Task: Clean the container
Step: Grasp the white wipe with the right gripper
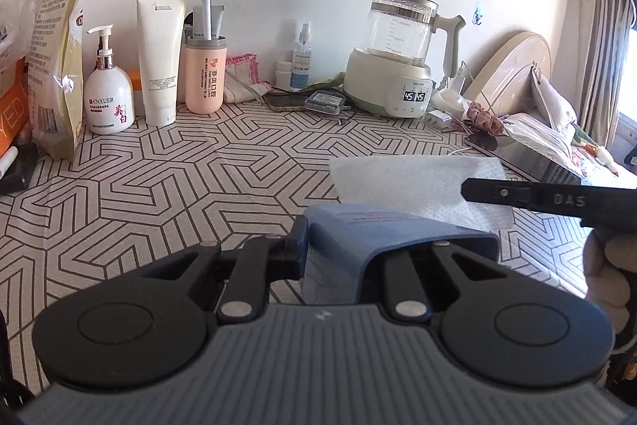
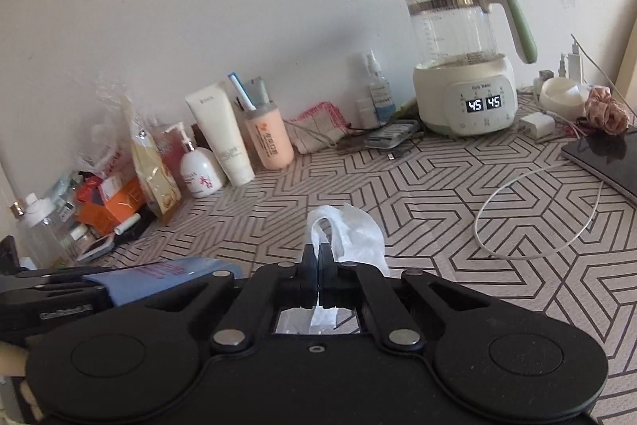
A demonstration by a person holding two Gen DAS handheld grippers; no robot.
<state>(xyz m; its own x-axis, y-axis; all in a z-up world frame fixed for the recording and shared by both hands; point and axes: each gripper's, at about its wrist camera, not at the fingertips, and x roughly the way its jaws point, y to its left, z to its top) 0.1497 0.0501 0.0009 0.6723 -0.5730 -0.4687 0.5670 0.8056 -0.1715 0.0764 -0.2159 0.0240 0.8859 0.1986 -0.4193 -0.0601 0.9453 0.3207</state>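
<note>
Two grippers are working over the patterned bench [image 1: 159,186]: left gripper [image 1: 358,245] jaws clamping the blue container [image 1: 358,226], right gripper [image 2: 318,257] jaws pinching a white tissue [image 2: 350,230].

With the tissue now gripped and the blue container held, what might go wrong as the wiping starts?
The right gripper pinches only an edge of the thin white paper tissue, so it may tear or slip. The left gripper clamps one wall of the blue plastic container, which might twist under wiping pressure.
</note>
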